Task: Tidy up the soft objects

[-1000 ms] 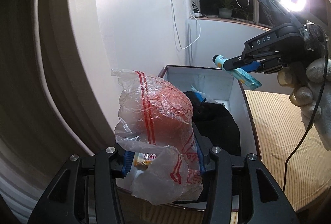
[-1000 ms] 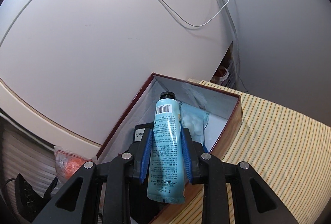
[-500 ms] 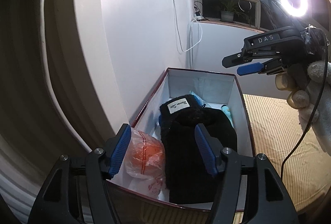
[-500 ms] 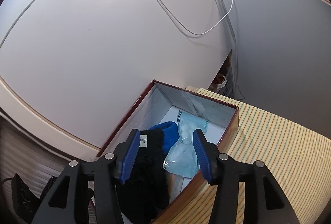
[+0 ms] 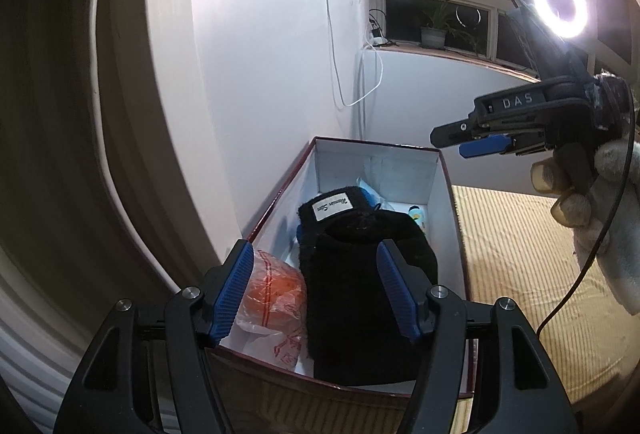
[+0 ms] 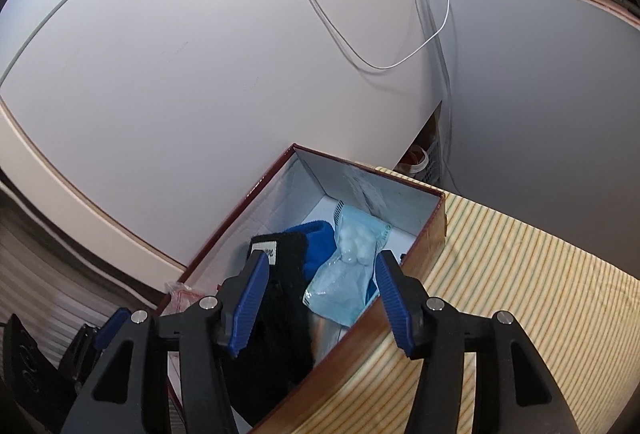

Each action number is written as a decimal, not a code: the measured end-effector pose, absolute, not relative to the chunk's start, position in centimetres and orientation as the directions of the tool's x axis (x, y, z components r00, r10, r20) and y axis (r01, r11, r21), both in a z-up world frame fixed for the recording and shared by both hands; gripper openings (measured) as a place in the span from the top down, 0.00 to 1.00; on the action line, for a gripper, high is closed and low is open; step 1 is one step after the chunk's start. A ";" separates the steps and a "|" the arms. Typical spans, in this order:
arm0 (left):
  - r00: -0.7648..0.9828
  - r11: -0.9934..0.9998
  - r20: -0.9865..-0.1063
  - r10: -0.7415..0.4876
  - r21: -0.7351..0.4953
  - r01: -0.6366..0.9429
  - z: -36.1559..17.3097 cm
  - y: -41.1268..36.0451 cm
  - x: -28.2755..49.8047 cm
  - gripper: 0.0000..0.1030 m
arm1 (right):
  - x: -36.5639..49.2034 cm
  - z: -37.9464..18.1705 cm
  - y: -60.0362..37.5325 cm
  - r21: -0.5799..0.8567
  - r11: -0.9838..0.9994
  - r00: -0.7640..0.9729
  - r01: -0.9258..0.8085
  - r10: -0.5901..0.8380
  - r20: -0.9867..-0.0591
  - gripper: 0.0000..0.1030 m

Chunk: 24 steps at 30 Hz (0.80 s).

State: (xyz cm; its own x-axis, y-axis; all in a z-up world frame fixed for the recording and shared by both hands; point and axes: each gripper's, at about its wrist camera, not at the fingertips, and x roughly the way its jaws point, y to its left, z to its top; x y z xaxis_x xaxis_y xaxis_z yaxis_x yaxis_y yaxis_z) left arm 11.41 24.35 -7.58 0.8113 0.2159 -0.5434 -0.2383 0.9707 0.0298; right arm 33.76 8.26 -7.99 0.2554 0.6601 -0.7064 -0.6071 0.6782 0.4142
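Note:
A red-rimmed box [image 5: 439, 193] with white inner walls stands against the wall. In it lie a plastic bag with something orange inside [image 5: 276, 290], a black knit piece with a white label [image 5: 360, 274], a blue cloth [image 6: 316, 242] and a clear pack of cotton balls [image 6: 352, 258]. A bit of a light blue tube [image 5: 416, 213] shows at the far right of the box floor. My left gripper [image 5: 314, 266] hangs open over the box's near end, holding nothing. My right gripper [image 6: 322, 266] is open above the box's right side and also shows as the right gripper [image 5: 452, 137] held by a gloved hand [image 5: 592, 193].
The box [image 6: 400, 193] sits on a yellow striped mat [image 6: 520, 294] that stretches to the right. White walls with hanging cables [image 6: 400, 61] close in behind and to the left. A ring light [image 5: 560, 3] glares by the dark window.
My left gripper opened and let go of the plastic bag, which now lies in the box. My right gripper opened and the blue tube dropped out of it into the box.

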 end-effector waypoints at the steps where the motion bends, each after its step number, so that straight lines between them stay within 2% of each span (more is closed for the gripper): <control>1: 0.813 0.971 -0.542 0.214 0.027 -0.237 -7.5 24.3 11.3 0.38 | 33.5 -8.0 8.1 0.413 0.677 0.255 -0.609 0.660 -0.706 0.50; 5: 0.821 0.973 -0.534 0.204 0.017 -0.231 -7.0 23.8 10.6 0.38 | 32.7 -7.7 7.3 0.397 0.679 0.268 -0.618 0.656 -0.705 0.48; 8: 0.826 0.974 -0.528 0.200 0.012 -0.228 -6.6 23.4 10.1 0.38 | 31.8 -7.3 6.7 0.391 0.675 0.274 -0.626 0.659 -0.700 0.41; 15: 0.835 0.973 -0.516 0.191 -0.012 -0.230 -6.1 22.8 8.2 0.37 | 28.8 -6.2 5.3 0.339 0.670 0.310 -0.661 0.655 -0.689 0.38; 17: 0.838 0.972 -0.513 0.186 -0.028 -0.233 -6.0 22.6 7.4 0.33 | 27.6 -5.9 4.7 0.324 0.665 0.323 -0.673 0.658 -0.680 0.35; 24: 0.856 0.963 -0.489 0.167 -0.105 -0.247 -6.3 21.4 3.7 0.33 | 22.7 -6.0 1.9 0.276 0.657 0.368 -0.701 0.665 -0.649 0.31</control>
